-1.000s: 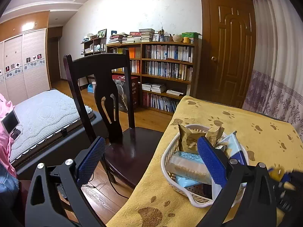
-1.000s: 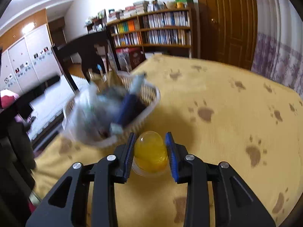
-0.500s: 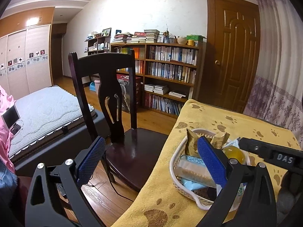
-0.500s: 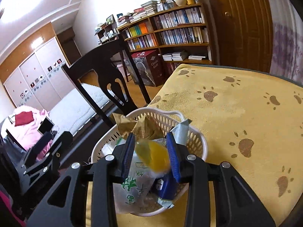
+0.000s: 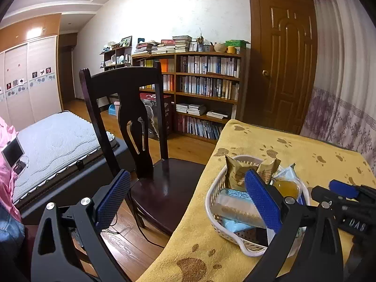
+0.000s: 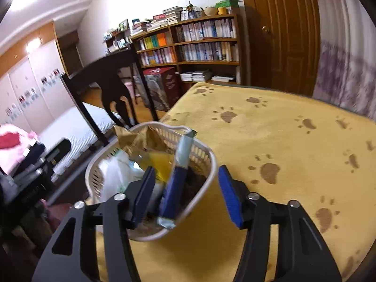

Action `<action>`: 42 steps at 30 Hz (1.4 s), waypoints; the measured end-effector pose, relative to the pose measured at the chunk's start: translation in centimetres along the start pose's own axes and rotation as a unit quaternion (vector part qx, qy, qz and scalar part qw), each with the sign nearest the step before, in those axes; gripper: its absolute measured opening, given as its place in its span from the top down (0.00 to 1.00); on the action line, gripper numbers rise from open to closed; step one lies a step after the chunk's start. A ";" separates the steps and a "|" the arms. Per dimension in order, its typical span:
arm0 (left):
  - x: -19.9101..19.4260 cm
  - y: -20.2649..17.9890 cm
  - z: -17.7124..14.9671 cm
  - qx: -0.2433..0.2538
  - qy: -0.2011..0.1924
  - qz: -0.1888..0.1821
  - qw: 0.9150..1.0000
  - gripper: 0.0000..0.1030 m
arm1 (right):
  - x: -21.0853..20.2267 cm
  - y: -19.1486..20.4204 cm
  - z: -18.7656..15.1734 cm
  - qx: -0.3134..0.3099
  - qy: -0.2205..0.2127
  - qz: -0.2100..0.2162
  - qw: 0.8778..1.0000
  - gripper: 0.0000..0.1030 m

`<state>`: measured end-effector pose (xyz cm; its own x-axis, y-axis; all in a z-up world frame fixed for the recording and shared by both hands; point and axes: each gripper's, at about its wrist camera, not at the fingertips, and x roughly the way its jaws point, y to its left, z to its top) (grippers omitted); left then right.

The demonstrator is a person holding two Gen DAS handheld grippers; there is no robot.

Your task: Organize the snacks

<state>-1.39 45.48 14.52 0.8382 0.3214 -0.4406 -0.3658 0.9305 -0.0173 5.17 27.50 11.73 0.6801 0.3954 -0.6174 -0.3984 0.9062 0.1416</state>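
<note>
1. Half a second ago: right gripper (image 6: pixel 188 193) clamped on an orange jelly cup (image 6: pixel 161 164) above a white basket (image 6: pixel 212 162). Now: jaws spread wide, nothing between them, one on each side of the basket's near rim.
2. Jelly cup now lying loose inside the basket, resting against the brown wrappers (image 6: pixel 138 141) and a clear bag (image 6: pixel 115 176). Seen from the left wrist as an amber dome (image 5: pixel 286 188) near the basket's right wall.
3. Meaning for the task, as a judgement: this snack counts as delivered; no loose snack visible on the yellow paw-print cloth of the tabletop (image 6: pixel 293 141), so the sorting looks close to finished.
4. Left gripper (image 5: pixel 185 199) wide apart and empty, hanging over the tabletop's edge beside a dark wooden chair (image 5: pixel 131 117), basket (image 5: pixel 211 202) just to its right.
5. Orientation: jelly cup tipped on its side, exact facing of its lid blurred and not readable. No clear long axis; a squat rounded cup.
6. Long blue packet (image 6: pixel 178 176) in the basket leaning end-up, its long axis running from the near rim toward the far rim, top end poking above the rim.
7. Basket itself oval, long axis running roughly toward the chair.
</note>
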 end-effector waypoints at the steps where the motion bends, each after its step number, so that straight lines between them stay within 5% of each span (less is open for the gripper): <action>1: -0.1 -0.1 0.0 0.004 -0.001 0.002 1.000 0.04 | -0.3 0.1 -0.3 -0.008 -0.004 -0.009 1.000 0.36; 15: -0.9 -1.4 -0.1 0.054 -0.022 0.021 0.998 0.03 | -3.2 3.5 -2.2 -0.104 -0.047 -0.073 0.991 0.07; 42: -1.3 -1.2 0.0 0.069 -0.033 0.039 0.996 0.03 | -4.3 5.7 -2.8 -0.151 -0.059 -0.089 0.983 0.05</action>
<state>-2.03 43.93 15.14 0.8355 0.4005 -0.3763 -0.3762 0.9160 0.1395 -1.72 30.52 13.04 0.8144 0.2660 -0.5157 -0.4194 0.8840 -0.2064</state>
